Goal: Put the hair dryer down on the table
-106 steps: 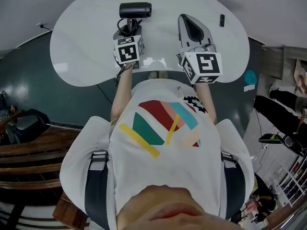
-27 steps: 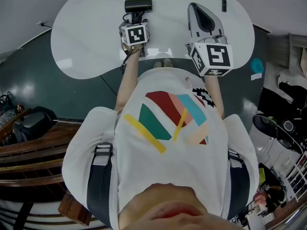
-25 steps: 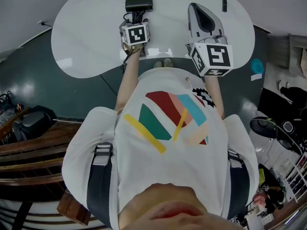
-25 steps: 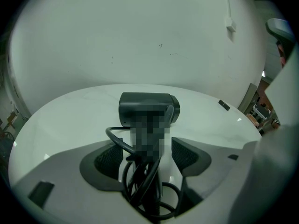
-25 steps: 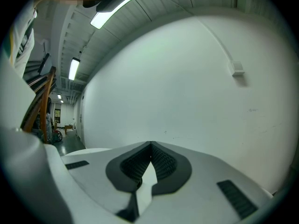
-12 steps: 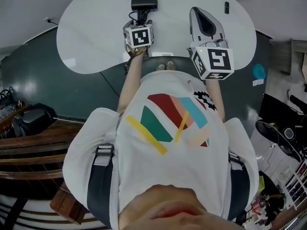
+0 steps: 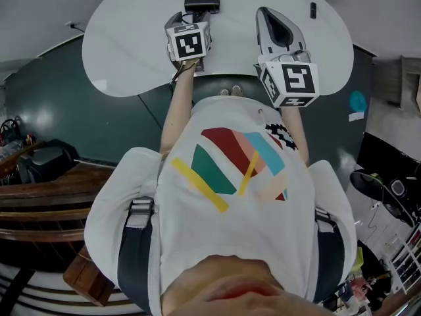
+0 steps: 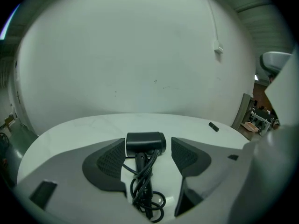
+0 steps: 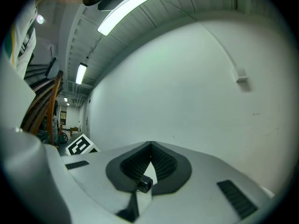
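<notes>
Left gripper (image 8: 148, 146): jaws spread wide, touching nothing. The black hair dryer (image 7: 202, 3) lies on the white table (image 7: 131, 45) between the jaw tips, its coiled cord (image 8: 145, 196) trailing back between the jaws. Right gripper (image 9: 150, 149): jaws pressed together, empty.

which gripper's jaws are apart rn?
The left gripper: its jaws stand apart either side of the hair dryer lying on the table. The right gripper has jaws meeting at the tips, nothing between.

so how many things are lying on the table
2: the hair dryer, between the open jaws of the left gripper, and a small dark object farther right. More may be hidden from view.
</notes>
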A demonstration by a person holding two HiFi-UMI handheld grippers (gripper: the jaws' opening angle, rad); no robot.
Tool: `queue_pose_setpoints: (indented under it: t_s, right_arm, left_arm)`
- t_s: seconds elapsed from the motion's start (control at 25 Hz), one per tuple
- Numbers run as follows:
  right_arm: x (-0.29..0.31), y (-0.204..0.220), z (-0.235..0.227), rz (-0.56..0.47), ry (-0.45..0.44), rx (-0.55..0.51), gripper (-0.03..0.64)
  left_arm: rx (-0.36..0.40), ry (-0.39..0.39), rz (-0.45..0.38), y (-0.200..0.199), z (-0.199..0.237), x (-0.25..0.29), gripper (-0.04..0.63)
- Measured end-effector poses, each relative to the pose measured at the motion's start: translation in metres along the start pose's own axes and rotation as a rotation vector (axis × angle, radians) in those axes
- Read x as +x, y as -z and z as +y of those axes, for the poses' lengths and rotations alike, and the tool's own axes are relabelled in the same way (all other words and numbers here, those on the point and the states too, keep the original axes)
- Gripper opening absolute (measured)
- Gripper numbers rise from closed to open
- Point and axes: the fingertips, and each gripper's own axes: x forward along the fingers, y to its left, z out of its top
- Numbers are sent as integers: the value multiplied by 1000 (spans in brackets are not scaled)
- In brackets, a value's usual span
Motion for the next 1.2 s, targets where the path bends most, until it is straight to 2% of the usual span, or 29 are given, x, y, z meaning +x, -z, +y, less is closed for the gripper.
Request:
queue_pose_setpoints:
  t_s: [0.44, 0.6, 0.96, 1.2]
  right_arm:
    - [9, -33, -8, -63, 22, -46, 11]
    - [13, -46, -10, -91, 26, -56, 11]
    - [13, -72, -3, -119, 24, -73, 11]
    - [16, -82, 1, -125, 22, -74, 11]
  left_arm:
    - [71, 43, -221, -87, -16, -55, 294]
    - [108, 58, -306, -117, -23, -80, 255]
    - [188, 33, -565, -176, -36, -159, 161]
    - [214, 44, -643, -190, -45, -182, 137]
